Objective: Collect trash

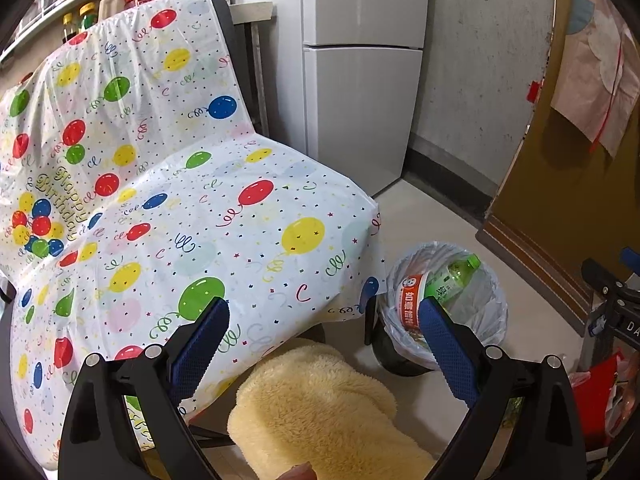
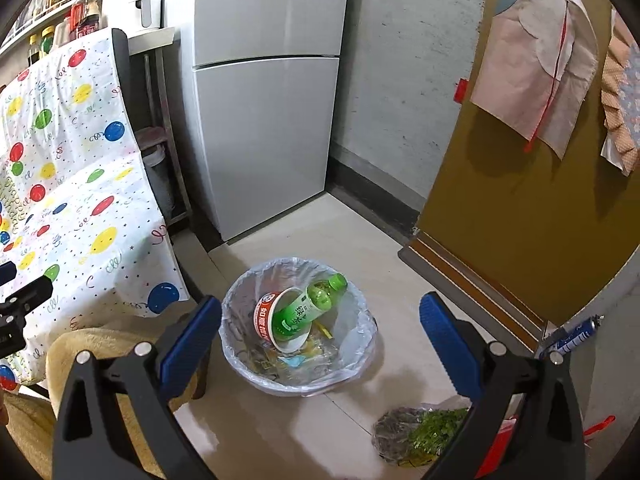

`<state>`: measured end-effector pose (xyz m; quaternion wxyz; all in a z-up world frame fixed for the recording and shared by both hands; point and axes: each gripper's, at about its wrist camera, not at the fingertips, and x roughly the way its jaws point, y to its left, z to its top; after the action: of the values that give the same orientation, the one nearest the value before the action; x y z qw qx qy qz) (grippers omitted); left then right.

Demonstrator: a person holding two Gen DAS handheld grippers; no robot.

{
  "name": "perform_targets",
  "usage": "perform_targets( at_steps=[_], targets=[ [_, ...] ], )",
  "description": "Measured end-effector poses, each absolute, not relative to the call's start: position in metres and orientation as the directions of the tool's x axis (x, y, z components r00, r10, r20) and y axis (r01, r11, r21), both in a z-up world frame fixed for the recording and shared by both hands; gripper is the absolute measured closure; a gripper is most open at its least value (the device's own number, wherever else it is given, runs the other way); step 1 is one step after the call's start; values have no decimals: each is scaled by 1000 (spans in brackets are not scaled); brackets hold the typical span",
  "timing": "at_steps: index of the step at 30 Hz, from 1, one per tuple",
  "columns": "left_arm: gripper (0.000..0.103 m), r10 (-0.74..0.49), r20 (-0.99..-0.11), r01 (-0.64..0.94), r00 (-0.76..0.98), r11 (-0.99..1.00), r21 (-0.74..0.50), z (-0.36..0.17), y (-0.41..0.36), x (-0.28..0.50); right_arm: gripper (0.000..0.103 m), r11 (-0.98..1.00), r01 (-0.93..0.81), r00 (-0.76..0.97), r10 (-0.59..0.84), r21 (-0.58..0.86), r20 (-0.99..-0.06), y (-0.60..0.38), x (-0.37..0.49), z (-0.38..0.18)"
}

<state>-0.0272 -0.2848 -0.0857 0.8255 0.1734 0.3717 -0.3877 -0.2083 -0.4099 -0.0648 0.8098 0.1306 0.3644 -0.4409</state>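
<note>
A trash bin lined with a clear bag stands on the floor; it also shows in the left wrist view. Inside lie a green bottle, a red and white instant noodle cup and several wrappers. The bottle and cup also show in the left wrist view. My right gripper is open and empty, held above the bin. My left gripper is open and empty, over the table's front edge and a yellow fluffy cushion.
A table with a balloon-print cloth fills the left. A grey fridge stands behind the bin, a brown door to the right. A bag of green herbs lies on the floor by the right finger. A spray can is at right.
</note>
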Motion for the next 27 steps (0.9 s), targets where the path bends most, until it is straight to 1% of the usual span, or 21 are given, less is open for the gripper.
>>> perform_targets(
  at_steps=[27],
  targets=[
    [9,-508,-747,761,429,649,-4,-86,-281,-25,6,586,803,356,-620,-111,-699,-406,-205,-64]
  ],
)
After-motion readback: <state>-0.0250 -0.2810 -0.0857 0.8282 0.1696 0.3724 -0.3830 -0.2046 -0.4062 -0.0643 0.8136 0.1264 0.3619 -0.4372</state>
